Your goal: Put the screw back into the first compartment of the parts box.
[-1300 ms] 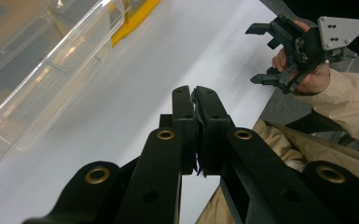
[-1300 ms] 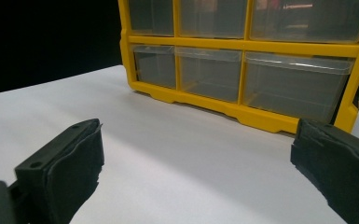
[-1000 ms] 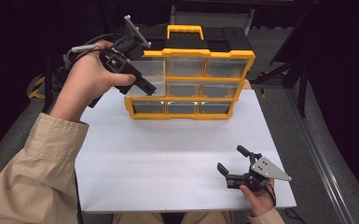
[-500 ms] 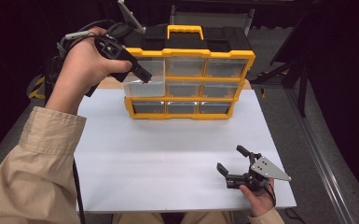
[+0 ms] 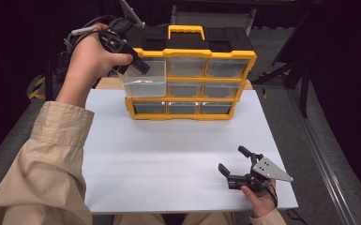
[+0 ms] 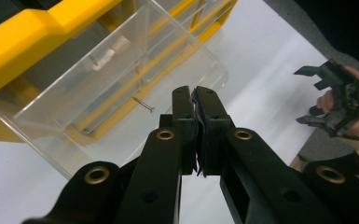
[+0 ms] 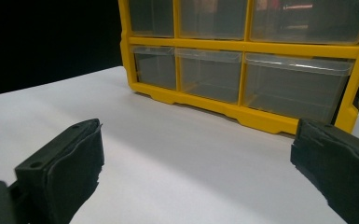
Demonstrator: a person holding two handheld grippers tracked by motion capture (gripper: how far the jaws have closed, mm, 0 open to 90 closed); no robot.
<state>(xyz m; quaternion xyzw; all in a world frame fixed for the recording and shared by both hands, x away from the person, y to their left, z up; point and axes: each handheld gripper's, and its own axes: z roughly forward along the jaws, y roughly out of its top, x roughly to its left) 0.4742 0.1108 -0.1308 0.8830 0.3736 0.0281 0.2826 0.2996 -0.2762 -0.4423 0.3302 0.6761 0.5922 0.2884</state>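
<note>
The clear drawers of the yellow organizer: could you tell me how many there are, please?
9, in three rows of three in the yellow organizer. The top-left drawer is pulled out, with the left gripper at its front; the other eight sit closed.

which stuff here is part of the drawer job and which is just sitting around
In the job:
- left gripper, jaws shut on the front of the clear drawer
- clear drawer, pulled out of the yellow organizer
- small nail inside that drawer

Idle:
- right gripper, open, low over the white table
- the shut drawers
</note>
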